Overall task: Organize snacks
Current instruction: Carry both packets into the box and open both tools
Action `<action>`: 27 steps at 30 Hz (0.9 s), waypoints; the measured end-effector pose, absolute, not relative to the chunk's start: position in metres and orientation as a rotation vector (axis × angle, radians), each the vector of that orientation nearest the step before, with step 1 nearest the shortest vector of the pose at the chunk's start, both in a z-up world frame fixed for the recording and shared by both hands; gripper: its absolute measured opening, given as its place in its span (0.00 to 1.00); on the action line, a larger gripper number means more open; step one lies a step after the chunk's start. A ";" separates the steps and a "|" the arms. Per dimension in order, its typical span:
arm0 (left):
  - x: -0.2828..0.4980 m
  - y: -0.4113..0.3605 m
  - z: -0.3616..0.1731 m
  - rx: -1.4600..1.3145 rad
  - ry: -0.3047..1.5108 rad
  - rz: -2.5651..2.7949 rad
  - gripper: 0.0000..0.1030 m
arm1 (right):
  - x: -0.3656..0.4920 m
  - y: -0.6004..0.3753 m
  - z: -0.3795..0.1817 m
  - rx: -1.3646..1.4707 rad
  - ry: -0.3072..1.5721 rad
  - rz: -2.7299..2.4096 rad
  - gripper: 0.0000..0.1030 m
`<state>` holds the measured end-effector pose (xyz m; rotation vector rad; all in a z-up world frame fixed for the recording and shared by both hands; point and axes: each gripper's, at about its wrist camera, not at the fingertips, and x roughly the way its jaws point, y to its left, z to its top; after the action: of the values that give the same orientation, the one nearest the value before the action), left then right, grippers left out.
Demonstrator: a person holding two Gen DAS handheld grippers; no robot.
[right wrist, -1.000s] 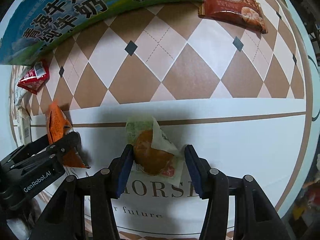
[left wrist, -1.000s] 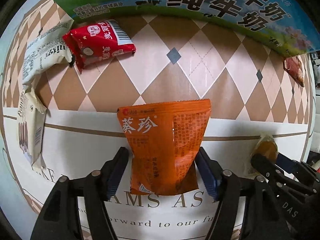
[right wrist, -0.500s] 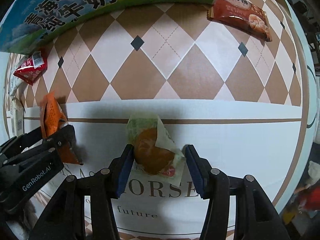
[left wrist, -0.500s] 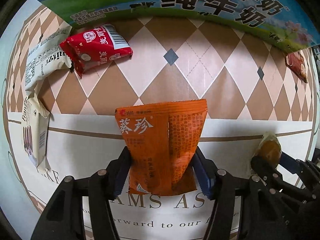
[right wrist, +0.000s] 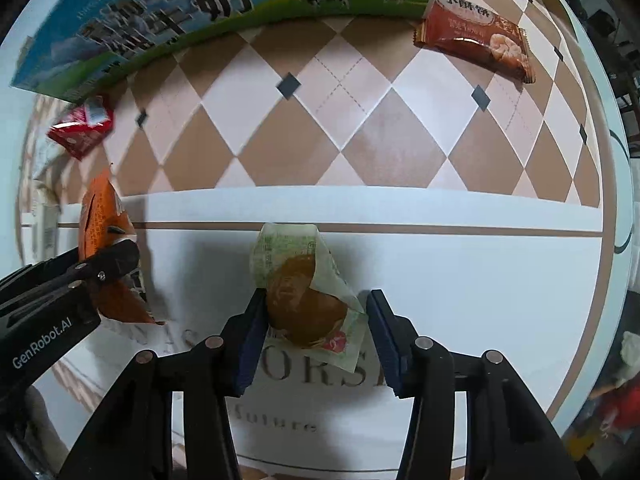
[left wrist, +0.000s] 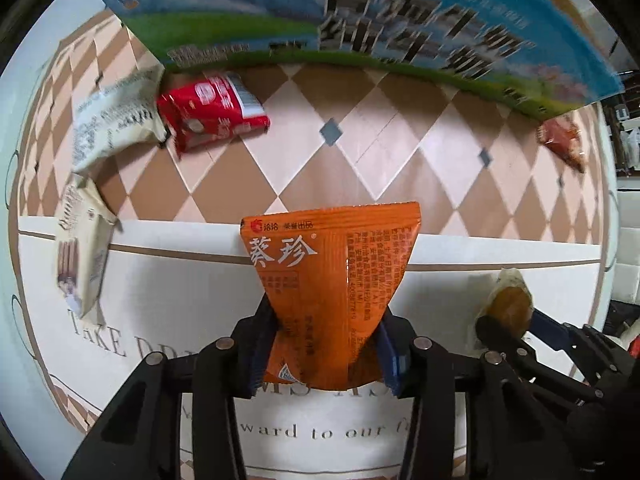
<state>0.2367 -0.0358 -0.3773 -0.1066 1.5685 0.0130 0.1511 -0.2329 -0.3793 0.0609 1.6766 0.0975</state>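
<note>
Across the far side of the counter (right wrist: 480, 300) you are keeping the milk box (left wrist: 360, 24) standing on edge, and I judge it is serving as the place the snacks are being gathered toward, since several packets are already lying close by it. At its left end the white packs (left wrist: 116, 128) and the red pack (left wrist: 212, 114) are resting side by side on the chequered cloth; the brown pack (right wrist: 476, 42) is lying by its right end.

Nearer you, your left tool (left wrist: 324, 352) has just been closing and is now clenched on the lower half of the orange pouch (left wrist: 332, 280), pinching it from both sides so it hangs flat and upright, apparently clear of the cloth.

Beside it, your right tool (right wrist: 316, 336) has been closing too, with the bun (right wrist: 304, 304) in its clear wrapper sitting between the pads. Its left pad is touching the bun; the right pad is standing just off the wrapper's edge, so it is not yet gripping. A soft bun is probably asking for a gentle squeeze.
</note>
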 end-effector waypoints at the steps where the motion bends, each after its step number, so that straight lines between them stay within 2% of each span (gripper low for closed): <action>1: 0.237 -0.036 -0.368 -0.120 1.556 0.001 0.41 | 0.150 -0.235 -0.373 0.076 1.670 0.106 0.51; 5: 0.245 -0.035 -0.314 -0.157 1.468 -0.044 0.41 | 0.154 -0.240 -0.338 0.162 1.627 0.155 0.51; 10: 0.279 -0.027 -0.244 -0.201 1.371 -0.106 0.41 | 0.185 -0.248 -0.266 0.241 1.508 0.221 0.51; 16: 0.342 -0.009 -0.205 -0.215 1.319 -0.115 0.41 | 0.252 -0.255 -0.197 0.255 1.372 0.248 0.51; 19: 0.375 -0.004 -0.211 -0.202 1.355 -0.110 0.41 | 0.300 -0.253 -0.194 0.240 1.370 0.231 0.51; 27: 0.428 0.005 -0.263 -0.141 1.512 -0.076 0.41 | 0.364 -0.256 -0.245 0.233 1.509 0.162 0.51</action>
<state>0.4282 0.0048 -0.2627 -0.1405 1.5123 -0.0757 0.3641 -0.2556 -0.2452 0.2330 1.5094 0.1617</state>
